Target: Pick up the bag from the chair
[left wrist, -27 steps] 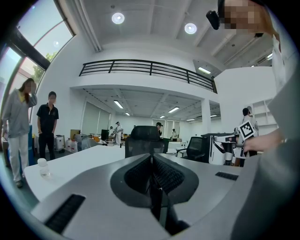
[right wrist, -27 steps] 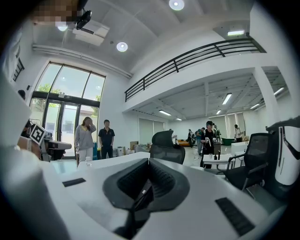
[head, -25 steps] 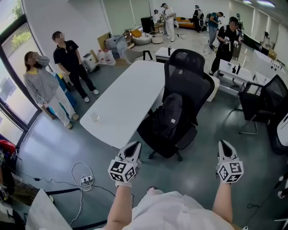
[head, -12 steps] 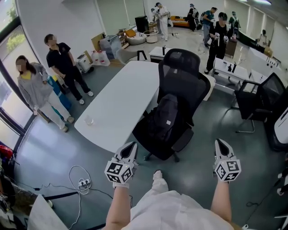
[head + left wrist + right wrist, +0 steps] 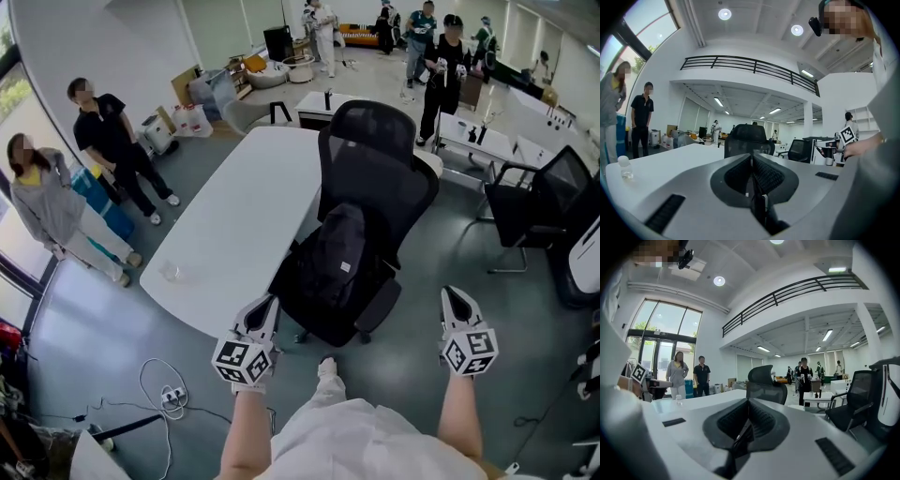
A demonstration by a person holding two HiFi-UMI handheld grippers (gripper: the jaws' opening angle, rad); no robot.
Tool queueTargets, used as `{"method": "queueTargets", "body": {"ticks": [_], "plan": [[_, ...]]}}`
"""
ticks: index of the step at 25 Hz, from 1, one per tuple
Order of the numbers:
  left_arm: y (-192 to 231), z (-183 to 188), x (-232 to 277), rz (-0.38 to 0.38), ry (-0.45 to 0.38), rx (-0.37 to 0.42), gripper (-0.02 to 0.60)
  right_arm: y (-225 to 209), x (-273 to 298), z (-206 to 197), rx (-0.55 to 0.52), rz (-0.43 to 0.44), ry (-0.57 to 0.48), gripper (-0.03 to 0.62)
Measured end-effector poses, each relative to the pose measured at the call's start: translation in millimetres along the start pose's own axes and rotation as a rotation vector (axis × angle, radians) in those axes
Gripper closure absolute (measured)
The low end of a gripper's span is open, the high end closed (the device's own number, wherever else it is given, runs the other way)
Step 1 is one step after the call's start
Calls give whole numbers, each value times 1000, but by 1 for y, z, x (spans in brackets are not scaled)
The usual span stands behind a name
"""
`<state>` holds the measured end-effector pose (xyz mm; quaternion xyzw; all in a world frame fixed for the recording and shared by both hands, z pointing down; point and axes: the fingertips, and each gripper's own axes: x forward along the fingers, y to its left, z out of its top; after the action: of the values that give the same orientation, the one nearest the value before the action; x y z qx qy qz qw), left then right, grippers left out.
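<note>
A black backpack sits upright on the seat of a black mesh office chair, leaning on its backrest. In the head view my left gripper is held just short of the chair's front left, shut and empty. My right gripper is off to the chair's right over the floor, also shut with nothing in it. The left gripper view shows the chair's headrest above closed jaws. The right gripper view shows the chair ahead and closed jaws.
A long white table stands left of the chair, with a small clear cup near its edge. Two people stand at the left. Another black chair stands at the right. A power strip and cable lie on the floor.
Both grippers have moved forward toward the chair, which now sits nearer in the head view. Both jaws stay shut.
</note>
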<state>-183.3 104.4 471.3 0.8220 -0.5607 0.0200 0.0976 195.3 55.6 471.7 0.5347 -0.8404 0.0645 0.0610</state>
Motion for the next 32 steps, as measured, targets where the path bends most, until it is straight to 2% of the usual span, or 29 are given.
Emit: {"method": "queueTargets", "body": {"ticks": [10, 19, 26, 32], "plan": [[55, 14, 76, -23, 27, 1, 548, -10, 83, 18, 2, -12, 3, 576], [100, 38, 129, -72, -7, 6, 548, 0, 147, 40, -13, -19, -17, 576], [113, 46, 156, -117, -20, 1, 548, 11, 177, 52, -33, -8, -11, 576], [114, 45, 172, -126, -24, -18, 548, 8, 198, 53, -43, 10, 5, 576]]}}
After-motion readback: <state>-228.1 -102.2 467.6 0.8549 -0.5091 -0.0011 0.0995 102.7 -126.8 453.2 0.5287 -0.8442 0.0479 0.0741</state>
